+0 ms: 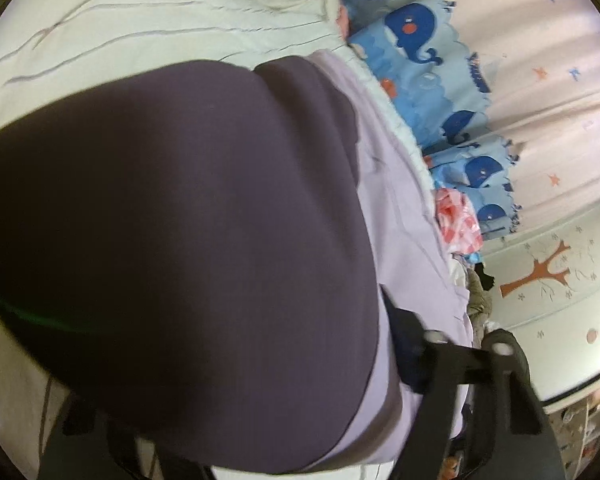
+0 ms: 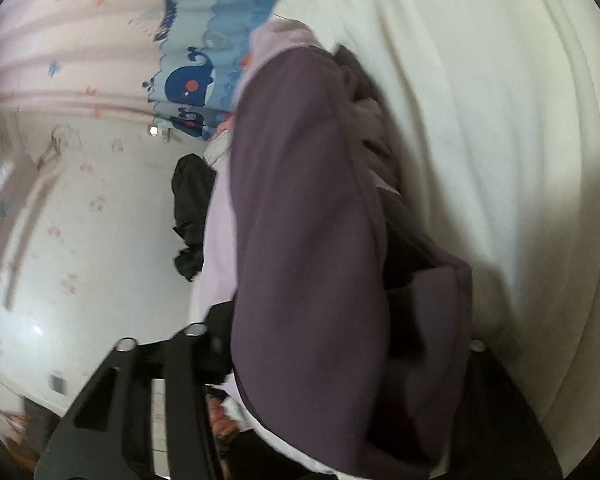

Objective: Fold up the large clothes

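A dark purple garment [image 1: 172, 240] with a pale lilac lining lies bunched on the white bed [image 1: 140, 20], a whale-print curtain [image 1: 420, 32] behind — we judge the fold barely begun. To do this step well, we should pinch both layers at the hem, lift evenly with both hands, and keep the edge taut so the lining does not slip out. The left gripper [image 1: 260, 432] is half-closed with cloth draped over its fingers; whether the pads pinch it we cannot tell. The right gripper [image 2: 340, 360] — narrowed, cloth filling the gap between its jaws — appears to grip the garment's thick folded edge.
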`<move>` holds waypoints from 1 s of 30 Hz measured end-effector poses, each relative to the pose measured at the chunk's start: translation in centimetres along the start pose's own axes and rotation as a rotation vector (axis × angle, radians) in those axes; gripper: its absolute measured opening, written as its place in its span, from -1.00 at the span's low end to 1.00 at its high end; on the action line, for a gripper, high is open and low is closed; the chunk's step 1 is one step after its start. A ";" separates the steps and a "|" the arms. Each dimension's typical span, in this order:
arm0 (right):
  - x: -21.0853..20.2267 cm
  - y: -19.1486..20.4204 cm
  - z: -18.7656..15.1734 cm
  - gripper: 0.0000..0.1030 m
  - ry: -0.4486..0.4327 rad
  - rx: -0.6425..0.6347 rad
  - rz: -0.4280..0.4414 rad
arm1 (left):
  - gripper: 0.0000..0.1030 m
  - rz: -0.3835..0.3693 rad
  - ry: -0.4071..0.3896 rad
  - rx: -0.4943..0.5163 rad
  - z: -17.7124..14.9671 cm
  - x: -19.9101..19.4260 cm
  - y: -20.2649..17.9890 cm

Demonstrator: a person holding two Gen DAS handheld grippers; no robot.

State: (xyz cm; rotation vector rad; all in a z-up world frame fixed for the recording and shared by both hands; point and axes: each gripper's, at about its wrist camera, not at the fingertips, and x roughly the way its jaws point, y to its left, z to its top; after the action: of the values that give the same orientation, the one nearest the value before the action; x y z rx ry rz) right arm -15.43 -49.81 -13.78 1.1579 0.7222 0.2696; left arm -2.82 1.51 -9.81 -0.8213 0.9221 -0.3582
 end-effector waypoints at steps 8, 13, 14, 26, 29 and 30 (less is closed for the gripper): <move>-3.0 8.5 -1.8 -0.29 -0.022 -0.209 0.004 | -0.13 -0.087 -0.024 0.033 -0.2 -3.5 -1.8; -6.5 9.4 -4.1 -0.29 0.021 -0.233 0.019 | -0.06 -0.079 0.002 0.052 -1.8 -7.6 -3.2; -6.5 7.7 -4.7 -0.27 0.052 -0.205 -0.016 | 0.16 -0.058 0.021 0.030 -2.3 -7.1 -2.9; -11.4 -2.1 -8.3 0.15 0.052 0.051 0.018 | 0.78 0.031 0.074 -0.208 -3.6 -3.9 1.0; -15.6 -1.9 -9.4 0.18 -0.038 0.025 -0.075 | 0.78 0.004 0.061 -0.186 -3.8 -4.3 0.9; -17.0 -2.0 -9.7 0.18 -0.069 0.007 -0.115 | 0.78 -0.005 0.059 -0.174 -3.9 -4.5 0.9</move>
State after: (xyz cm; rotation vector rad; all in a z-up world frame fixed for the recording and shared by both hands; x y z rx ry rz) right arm -34.68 -52.78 -11.23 1.1230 0.7262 0.1298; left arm -8.62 2.95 -9.31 -0.9765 1.0169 -0.3105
